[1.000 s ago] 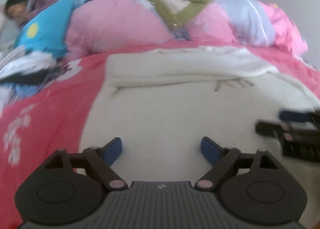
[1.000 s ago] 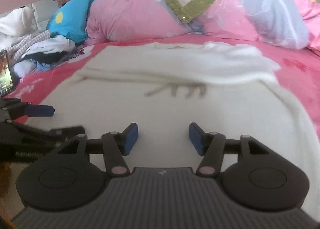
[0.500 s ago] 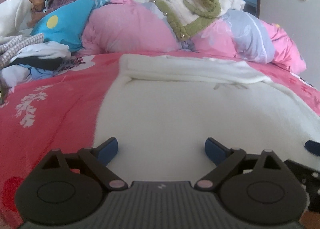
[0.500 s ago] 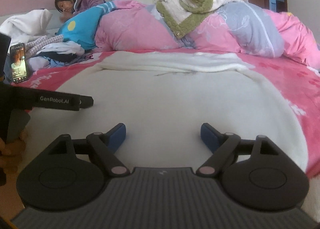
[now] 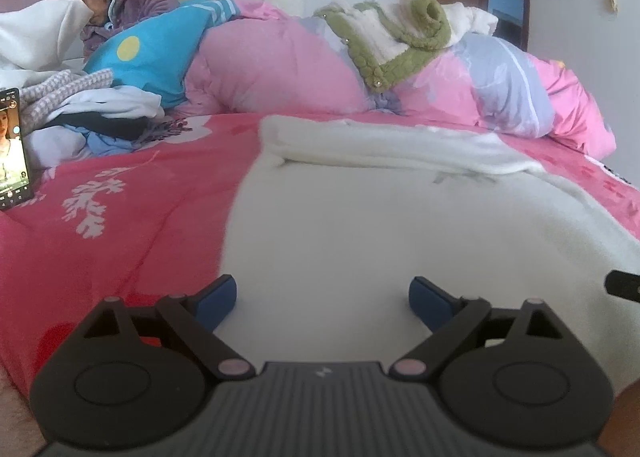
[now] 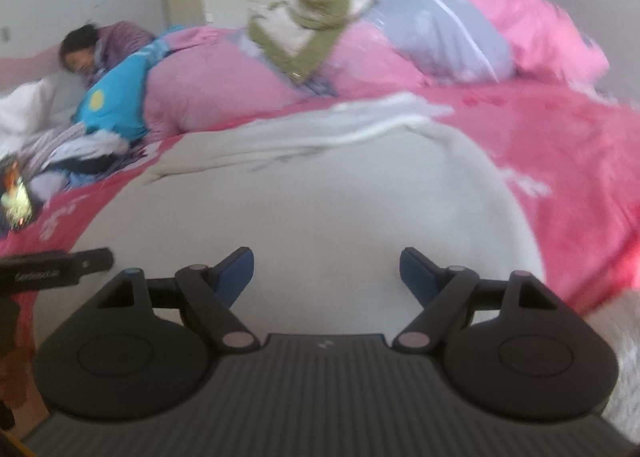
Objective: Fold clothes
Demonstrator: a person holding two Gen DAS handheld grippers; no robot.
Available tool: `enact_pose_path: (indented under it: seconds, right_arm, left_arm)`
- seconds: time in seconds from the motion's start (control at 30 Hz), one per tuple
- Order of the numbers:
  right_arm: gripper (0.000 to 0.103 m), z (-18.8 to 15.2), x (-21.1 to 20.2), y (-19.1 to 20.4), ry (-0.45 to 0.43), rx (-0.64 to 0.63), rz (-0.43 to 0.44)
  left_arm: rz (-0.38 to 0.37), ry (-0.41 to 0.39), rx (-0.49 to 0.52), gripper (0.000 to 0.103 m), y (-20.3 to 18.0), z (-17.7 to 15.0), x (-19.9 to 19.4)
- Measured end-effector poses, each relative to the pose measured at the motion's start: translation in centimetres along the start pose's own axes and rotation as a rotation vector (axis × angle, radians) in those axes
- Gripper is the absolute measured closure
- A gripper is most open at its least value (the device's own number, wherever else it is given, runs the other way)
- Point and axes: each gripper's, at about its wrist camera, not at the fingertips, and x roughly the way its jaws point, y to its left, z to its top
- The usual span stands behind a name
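Garment, white (image 5: 392,217), spread flat across the near half of a pink bed (image 5: 132,225), top folded over toward the heaped quilt (image 5: 272,65) at the far edge. Left gripper (image 5: 322,297): fingers released, nothing between them, over the garment's near edge. Right gripper (image 6: 326,271): fingers parted, just been narrowing, nothing between them, over the same cloth. Phone (image 5: 10,149) propped at the bed's left edge.

Each black claw (image 5: 322,297) (image 6: 326,271) has blue pads (image 5: 218,299) and pink pivot screws (image 5: 234,367).
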Motion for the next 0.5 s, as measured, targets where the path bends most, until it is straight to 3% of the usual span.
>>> enact_pose_path:
  seconds: [0.1,0.23,0.4,0.5]
  right_arm:
    - [0.047,-0.3,-0.6,-1.4,0.003,0.039,-0.007]
    - [0.056,-0.4,-1.5,-2.8,0.005,0.057,-0.066]
    - [0.075,-0.2,-3.4,-6.0,0.004,0.136,-0.132]
    - [0.073,0.2,-4.9,-7.8,-0.005,0.174,-0.258]
  left_arm:
    - [0.007,0.004,0.002,0.009,-0.1,-0.1,0.0]
    - [0.005,0.001,0.000,0.008,-0.2,-0.3,0.0]
    - [-0.003,-0.005,-0.008,0.008,0.0,-0.6,0.0]
    - [-0.001,-0.006,-0.002,0.008,0.0,-0.6,0.0]
